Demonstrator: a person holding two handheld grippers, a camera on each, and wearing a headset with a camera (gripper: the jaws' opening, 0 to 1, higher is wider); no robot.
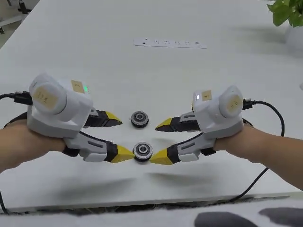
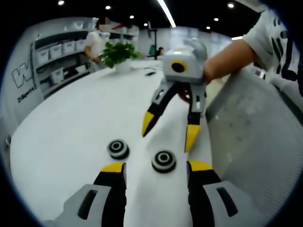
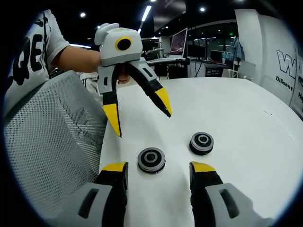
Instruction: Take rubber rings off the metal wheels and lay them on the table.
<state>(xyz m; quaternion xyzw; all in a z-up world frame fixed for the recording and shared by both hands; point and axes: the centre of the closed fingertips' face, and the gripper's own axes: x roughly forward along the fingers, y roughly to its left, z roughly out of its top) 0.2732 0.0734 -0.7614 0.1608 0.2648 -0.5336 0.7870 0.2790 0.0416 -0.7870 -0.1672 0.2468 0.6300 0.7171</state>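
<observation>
**Steady the near wheel, then peel its ring**

Two wheels lie flat on the table (image 1: 227, 61). The near wheel (image 1: 142, 151) is close to the front edge, and the far wheel (image 1: 139, 118) is just behind it. Each seems to have its dark rubber ring (image 3: 140, 161) on, going by the black band around the rim.

Your left gripper (image 1: 120, 137) and right gripper (image 1: 157, 141) face each other. Both have their jaws spread wide and hold nothing. The nearer jaw tip of each sits right beside the near wheel, one on either side. I cannot tell whether they touch it.

Use one gripper to hold the metal body of the wheel down. Close the other on the rubber band alone, at the rim. Roll the band up and over the edge rather than dragging it sideways, because the wheel looks free to slide toward the table edge. Then set the ring down on bare table, well apart from both wheels.
</observation>
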